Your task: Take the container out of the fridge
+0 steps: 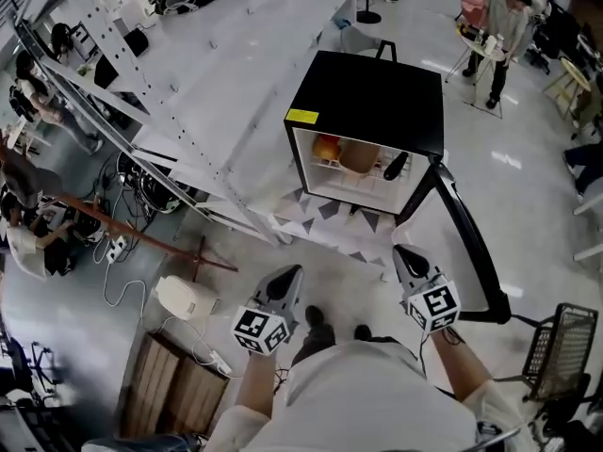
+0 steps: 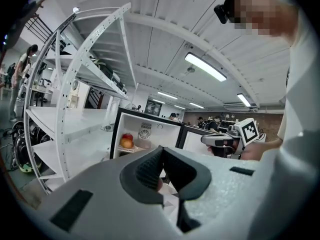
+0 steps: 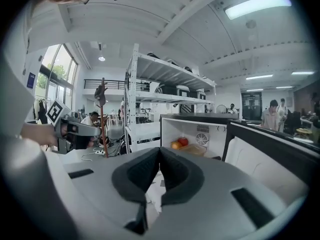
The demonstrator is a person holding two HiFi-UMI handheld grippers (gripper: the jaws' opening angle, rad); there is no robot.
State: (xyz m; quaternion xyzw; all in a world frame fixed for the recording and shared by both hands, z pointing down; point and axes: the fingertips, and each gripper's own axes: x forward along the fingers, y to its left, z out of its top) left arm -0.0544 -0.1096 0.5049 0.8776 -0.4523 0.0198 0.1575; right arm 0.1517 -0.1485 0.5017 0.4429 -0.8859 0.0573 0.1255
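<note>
The black mini fridge stands on the floor ahead with its door swung open to the right. On its shelf a tan container sits beside red and orange fruit. My left gripper and right gripper hover side by side in front of the fridge, well short of it, both shut and empty. The left gripper view shows shut jaws aimed at the fridge, with the fruit visible. In the right gripper view the shut jaws point at the container.
A white metal rack stands just left of the fridge. A reddish pole, cables, a white box and a wooden crate lie at lower left. A wire basket is at right. People stand at the back.
</note>
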